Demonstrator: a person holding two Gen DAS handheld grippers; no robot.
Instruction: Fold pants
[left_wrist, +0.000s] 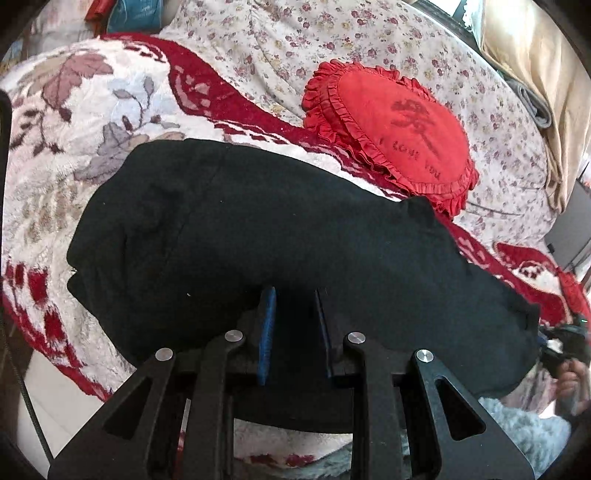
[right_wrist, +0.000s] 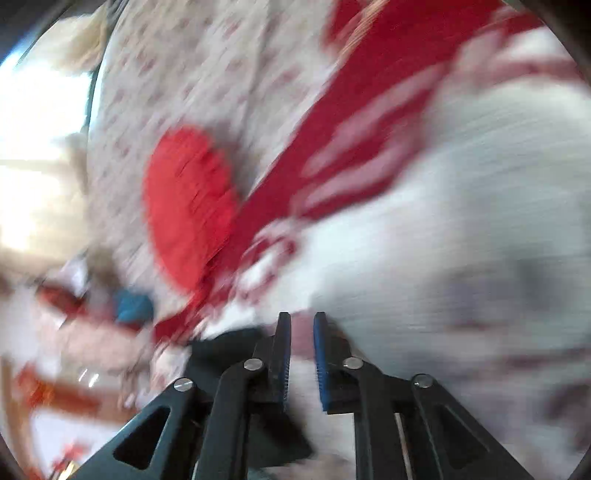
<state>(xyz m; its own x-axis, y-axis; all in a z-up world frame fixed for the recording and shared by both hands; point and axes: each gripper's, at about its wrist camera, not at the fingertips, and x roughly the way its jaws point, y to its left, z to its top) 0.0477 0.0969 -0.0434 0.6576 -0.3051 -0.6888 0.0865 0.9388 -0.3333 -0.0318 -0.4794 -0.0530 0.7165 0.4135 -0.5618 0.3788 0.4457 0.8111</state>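
Observation:
Black pants (left_wrist: 258, 236) lie folded across a red-and-white floral blanket (left_wrist: 74, 122) on a bed. My left gripper (left_wrist: 293, 295) rests over the near edge of the pants, its jaws slightly apart with black cloth between them; whether it grips the cloth is unclear. The right wrist view is heavily motion-blurred. There my right gripper (right_wrist: 302, 319) has its jaws apart with only the white blanket (right_wrist: 461, 221) seen between them. A corner of the black pants (right_wrist: 225, 347) shows just left of its left finger.
A red frilled heart-shaped pillow (left_wrist: 399, 133) lies beyond the pants on a floral sheet (left_wrist: 295, 48); it also shows in the right wrist view (right_wrist: 188, 206). A beige curtain (left_wrist: 535, 74) hangs at right. The other gripper and hand (left_wrist: 565, 354) show at the right edge.

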